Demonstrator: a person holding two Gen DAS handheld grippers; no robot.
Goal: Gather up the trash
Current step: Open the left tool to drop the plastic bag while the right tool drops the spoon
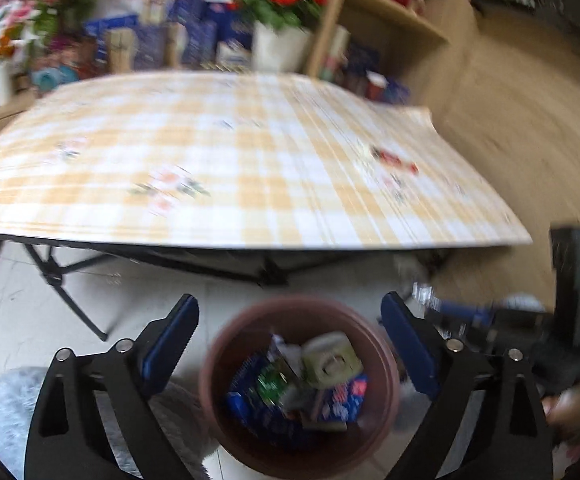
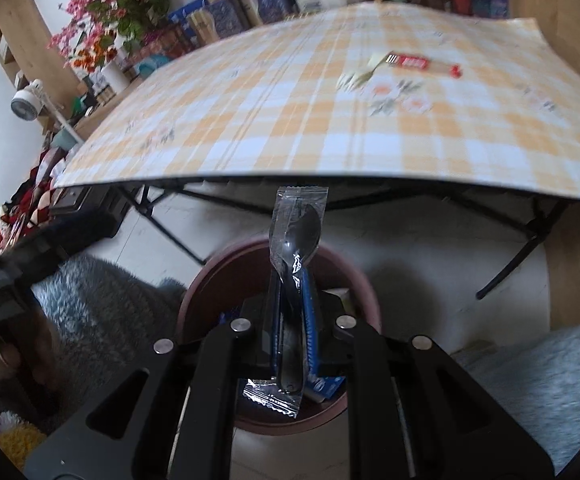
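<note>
A brown round bin (image 1: 298, 384) stands on the floor in front of the table, with wrappers and a pale carton inside. My left gripper (image 1: 290, 340) is open and empty, its jaws spread either side of the bin. My right gripper (image 2: 292, 280) is shut on a black plastic spoon in a clear wrapper (image 2: 300, 236), held upright above the bin (image 2: 209, 280). On the checked tablecloth (image 2: 290, 120) lie a red and white wrapper (image 2: 422, 65) and a small pale scrap (image 2: 360, 76). The red wrapper also shows in the left wrist view (image 1: 394, 159).
The folding table's black legs (image 2: 165, 224) stand behind the bin. A grey fluffy rug (image 2: 101, 304) lies left of the bin, and a pale one (image 2: 538, 380) right. Flower pots (image 1: 277, 12), boxes and a wooden shelf (image 1: 390, 20) stand behind the table. The right gripper's body (image 1: 570, 320) is at the right.
</note>
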